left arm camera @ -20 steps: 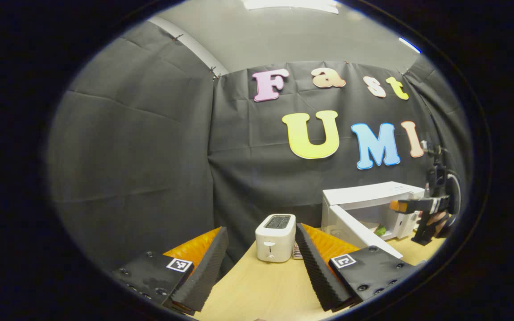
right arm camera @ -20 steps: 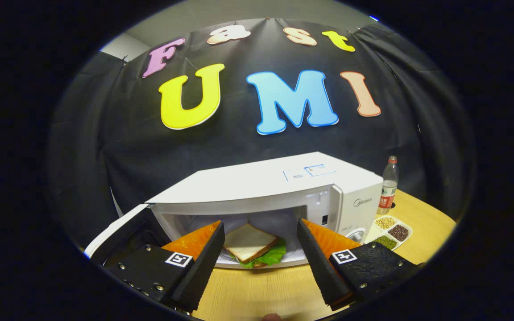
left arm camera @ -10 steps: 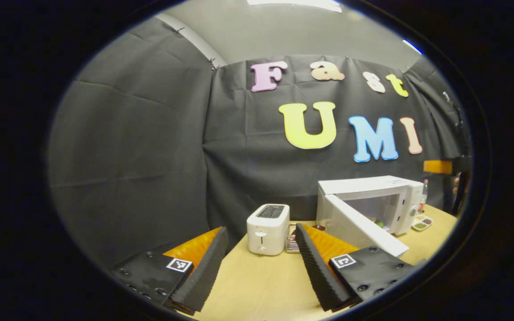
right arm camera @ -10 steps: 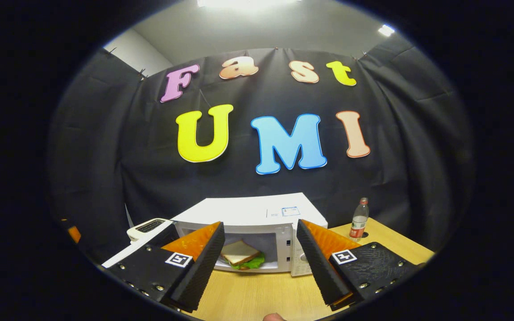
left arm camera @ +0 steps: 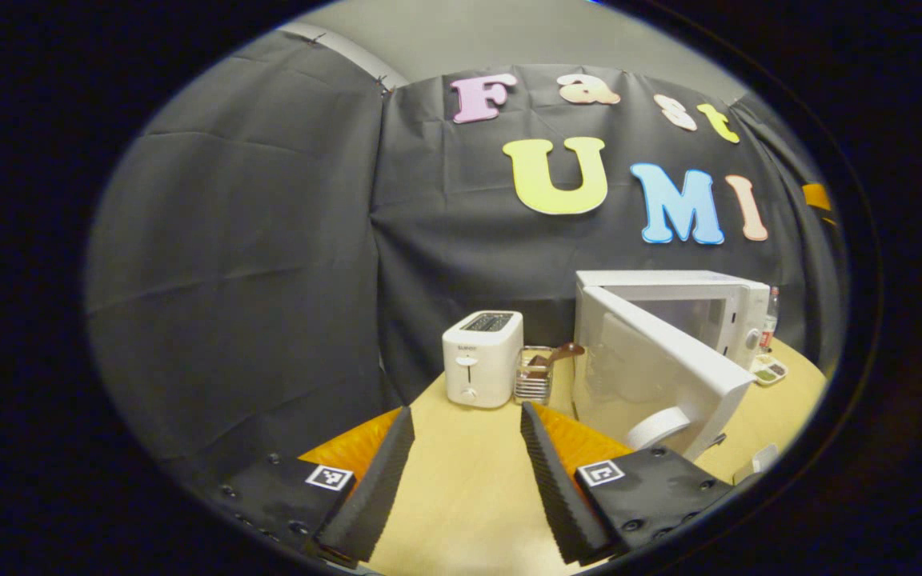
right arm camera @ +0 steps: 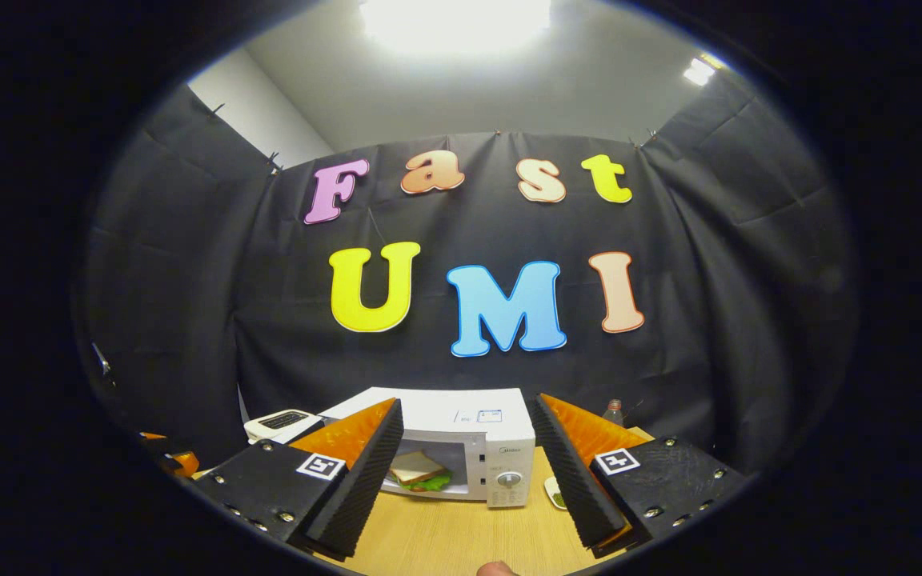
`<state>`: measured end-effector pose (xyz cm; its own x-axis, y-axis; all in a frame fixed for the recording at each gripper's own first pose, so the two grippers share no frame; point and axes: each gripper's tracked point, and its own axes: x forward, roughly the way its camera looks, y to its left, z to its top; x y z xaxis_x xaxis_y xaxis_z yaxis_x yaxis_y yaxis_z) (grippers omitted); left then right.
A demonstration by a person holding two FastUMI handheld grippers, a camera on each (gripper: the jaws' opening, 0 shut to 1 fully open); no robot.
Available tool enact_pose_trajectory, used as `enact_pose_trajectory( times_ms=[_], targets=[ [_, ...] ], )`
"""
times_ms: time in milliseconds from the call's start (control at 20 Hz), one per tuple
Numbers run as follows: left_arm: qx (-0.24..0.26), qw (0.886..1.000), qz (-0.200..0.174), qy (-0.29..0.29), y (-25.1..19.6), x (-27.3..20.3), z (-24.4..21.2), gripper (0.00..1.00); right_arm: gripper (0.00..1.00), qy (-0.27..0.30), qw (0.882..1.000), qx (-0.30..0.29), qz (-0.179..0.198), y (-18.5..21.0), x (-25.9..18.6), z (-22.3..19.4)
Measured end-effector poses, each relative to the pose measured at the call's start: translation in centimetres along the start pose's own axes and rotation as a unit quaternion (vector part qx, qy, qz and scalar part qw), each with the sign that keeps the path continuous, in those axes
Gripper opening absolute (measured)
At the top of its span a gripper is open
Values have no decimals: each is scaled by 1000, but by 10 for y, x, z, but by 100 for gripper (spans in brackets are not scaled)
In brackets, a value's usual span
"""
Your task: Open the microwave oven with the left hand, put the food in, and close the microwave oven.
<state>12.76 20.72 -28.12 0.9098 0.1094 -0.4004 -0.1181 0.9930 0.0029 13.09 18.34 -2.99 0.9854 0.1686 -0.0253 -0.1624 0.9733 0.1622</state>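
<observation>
A white microwave oven stands on a wooden desk against the booth's black cloth wall, its door swung wide open. In the right gripper view, a sandwich of white bread and green lettuce rests inside the oven's cavity, seen through the open front beside the control panel with its round dial. The right tongs hover above the desk well back from the oven, fingers spread wide and gripping nothing. In the left gripper view, the left tongs are likewise spread apart and empty, held low over the desk near the free edge of the open door. A white toaster sits to the left of the microwave, with a small wire basket holding a brown utensil between the two appliances. A plastic bottle and a divided dish of dried beans stand beyond the oven's far side. A bright ceiling lamp glares overhead.
</observation>
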Motion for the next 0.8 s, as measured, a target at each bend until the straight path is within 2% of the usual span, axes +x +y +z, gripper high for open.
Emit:
enact_pose_trajectory(
  times_ms=[50,200,300,350,400,600,800],
  targets=[
    [-6,1000,-5,9,-7,0,-6,85,98,-7,1000,1,3,-5,-6,3],
    [-20,999,-21,22,-29,0,-11,52,98,-29,999,-23,4,-24,-23,11],
    [-15,1000,8,19,-27,-6,-10,28,97,-19,999,-40,-4,-42,-33,8],
    [-19,1000,-4,24,-38,4,-11,14,98,-16,999,-38,-8,-49,-36,8],
    [-19,999,-10,29,-47,-3,-12,10,98,-14,999,-32,-13,-57,-40,10],
    [12,999,-23,26,-76,-6,-7,7,98,-12,999,-17,-38,-92,-53,12],
    [18,998,-51,41,-111,-18,-15,7,98,-12,998,-5,-54,-123,-70,15]
  ],
)
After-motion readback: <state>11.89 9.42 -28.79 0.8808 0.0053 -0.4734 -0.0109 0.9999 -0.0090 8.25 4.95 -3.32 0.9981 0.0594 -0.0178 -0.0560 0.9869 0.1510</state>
